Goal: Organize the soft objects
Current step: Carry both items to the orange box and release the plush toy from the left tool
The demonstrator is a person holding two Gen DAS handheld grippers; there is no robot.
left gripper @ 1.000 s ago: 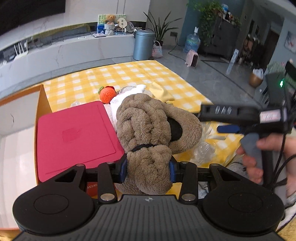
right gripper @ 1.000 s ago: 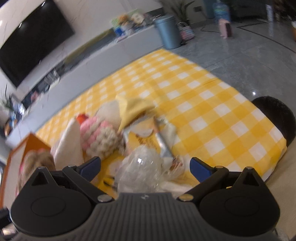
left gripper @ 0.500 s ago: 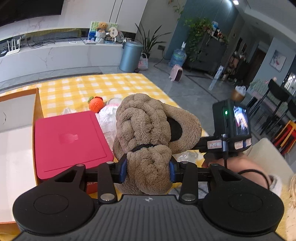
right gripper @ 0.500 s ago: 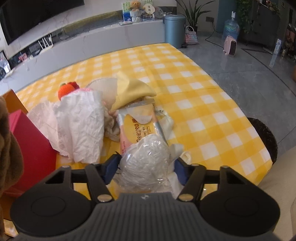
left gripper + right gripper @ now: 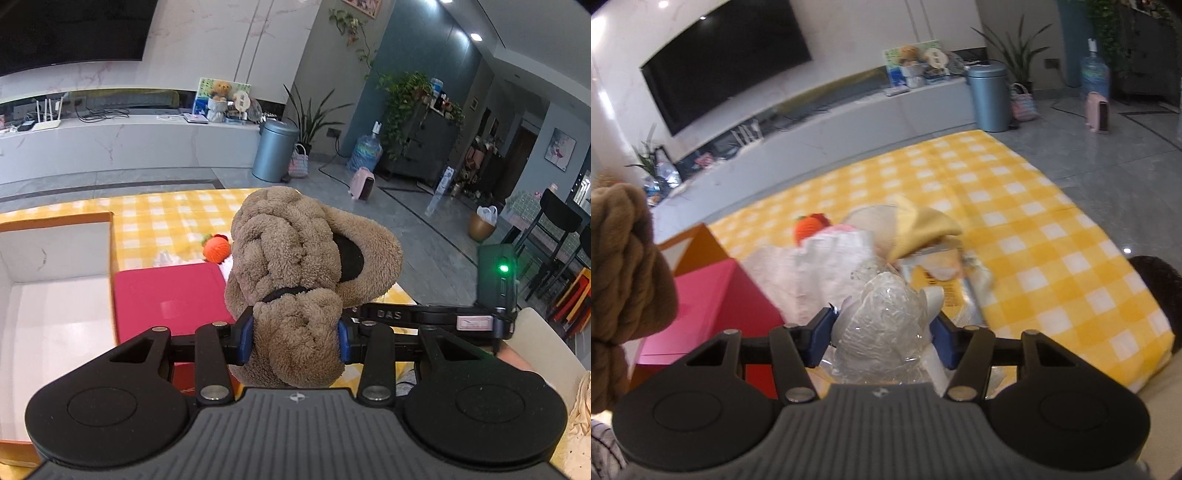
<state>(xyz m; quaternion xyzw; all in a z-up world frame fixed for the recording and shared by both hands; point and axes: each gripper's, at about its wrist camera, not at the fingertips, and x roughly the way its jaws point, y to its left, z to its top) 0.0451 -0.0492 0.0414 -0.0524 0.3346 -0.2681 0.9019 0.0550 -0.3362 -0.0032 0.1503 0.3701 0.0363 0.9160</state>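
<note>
1. Blur smears the right wrist view, so the pile of soft things on the tabletop (image 5: 1015,206) is hard to read. The print on a yellow packet (image 5: 934,277) cannot be read.
2. The brown fuzzy slipper (image 5: 306,266) hides most of the pile in the left wrist view. Only an orange knitted toy (image 5: 217,248) and a bit of white paper peek out beside it.
3. The slipper is thick and fluffy, with fat braided ropes of fur over the top and a dark opening on one side. Its long way runs away from the camera and up.
4. The left hand-held gripper (image 5: 295,339) is clamped on the near end of the slipper, holding it above a flat pink box lid (image 5: 166,299). An open box (image 5: 55,295) with white insides sits left of the lid.
5. The right hand-held gripper (image 5: 882,334) is closing on a crinkly clear plastic bag (image 5: 886,325) with something white inside. Both blue pads touch it.
6. A yellow cloth (image 5: 923,225) and crumpled white paper (image 5: 827,266) lie behind the bag on the yellow checked cover.
</note>
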